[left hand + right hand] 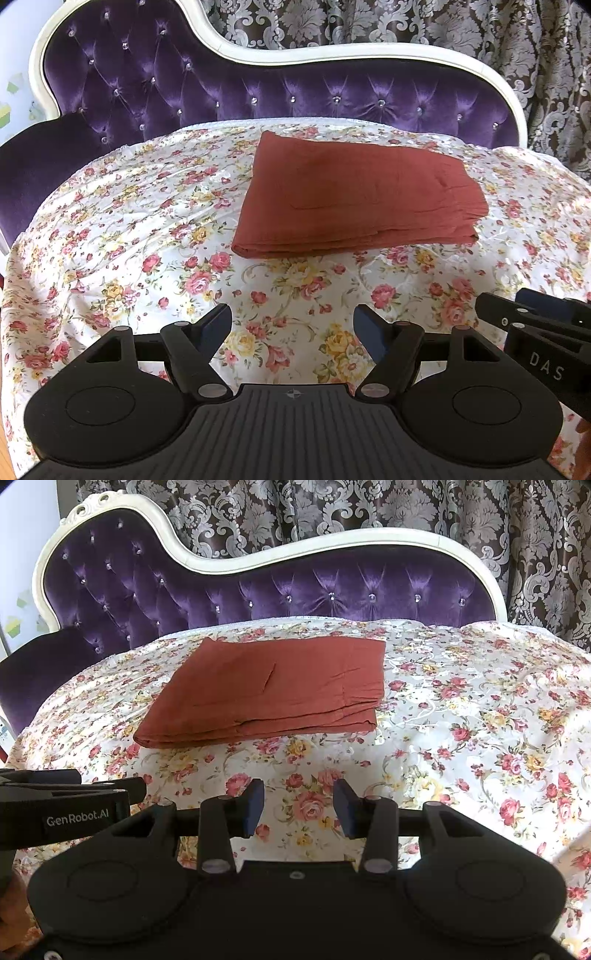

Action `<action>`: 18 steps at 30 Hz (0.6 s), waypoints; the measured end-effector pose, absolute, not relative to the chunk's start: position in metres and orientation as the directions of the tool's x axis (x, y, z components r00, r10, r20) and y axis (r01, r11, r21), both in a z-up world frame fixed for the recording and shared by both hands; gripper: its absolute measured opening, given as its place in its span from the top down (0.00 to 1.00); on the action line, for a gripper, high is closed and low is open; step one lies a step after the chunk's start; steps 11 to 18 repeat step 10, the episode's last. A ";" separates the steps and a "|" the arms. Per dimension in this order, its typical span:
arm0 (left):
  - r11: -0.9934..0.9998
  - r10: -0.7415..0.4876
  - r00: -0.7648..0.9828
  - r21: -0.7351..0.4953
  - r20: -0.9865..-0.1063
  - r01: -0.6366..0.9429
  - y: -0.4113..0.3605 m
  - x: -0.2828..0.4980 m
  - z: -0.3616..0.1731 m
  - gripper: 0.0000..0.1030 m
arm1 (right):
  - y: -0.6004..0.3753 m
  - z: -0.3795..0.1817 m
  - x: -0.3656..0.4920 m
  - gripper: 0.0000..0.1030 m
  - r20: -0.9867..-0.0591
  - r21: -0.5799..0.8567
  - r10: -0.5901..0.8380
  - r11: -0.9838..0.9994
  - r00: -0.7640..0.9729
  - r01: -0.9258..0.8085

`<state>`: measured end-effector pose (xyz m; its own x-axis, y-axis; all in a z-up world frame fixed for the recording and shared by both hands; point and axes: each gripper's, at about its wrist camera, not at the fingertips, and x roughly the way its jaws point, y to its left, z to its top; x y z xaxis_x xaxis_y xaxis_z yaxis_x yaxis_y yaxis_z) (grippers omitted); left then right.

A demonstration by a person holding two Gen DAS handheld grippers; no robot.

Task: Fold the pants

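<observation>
Both grippers are hanging with jaws spread and empty over the flowered sheet (122,229), the left gripper (291,328) and right gripper (299,806) side by side, well short of the pants (354,195). Those rust-red pants are lying folded, seemingly in several layers, between the grippers and the purple tufted backrest (221,96).

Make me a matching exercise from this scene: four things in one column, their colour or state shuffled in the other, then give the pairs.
1. pants
2. bedspread
3. headboard
4. left hand-held gripper

A. purple, tufted
B. open, holding nothing
C. rust red, folded flat
D. white with roses

Pairs: 1-C, 2-D, 3-A, 4-B
</observation>
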<state>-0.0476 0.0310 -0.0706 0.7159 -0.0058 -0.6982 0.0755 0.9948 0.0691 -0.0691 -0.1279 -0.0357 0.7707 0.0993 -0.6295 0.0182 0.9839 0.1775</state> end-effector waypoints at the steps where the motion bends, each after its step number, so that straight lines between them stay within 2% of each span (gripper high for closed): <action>1: 0.995 -0.007 0.714 0.068 -0.700 0.076 0.031 -0.046 -0.071 0.30 | -0.128 -0.037 -0.068 0.50 -0.632 0.178 0.100 0.984 0.768 0.018; 18: 0.995 -0.011 0.695 0.065 -0.719 0.082 0.031 -0.035 -0.077 0.30 | -0.128 -0.042 -0.058 0.50 -0.654 0.181 0.101 0.983 0.750 0.026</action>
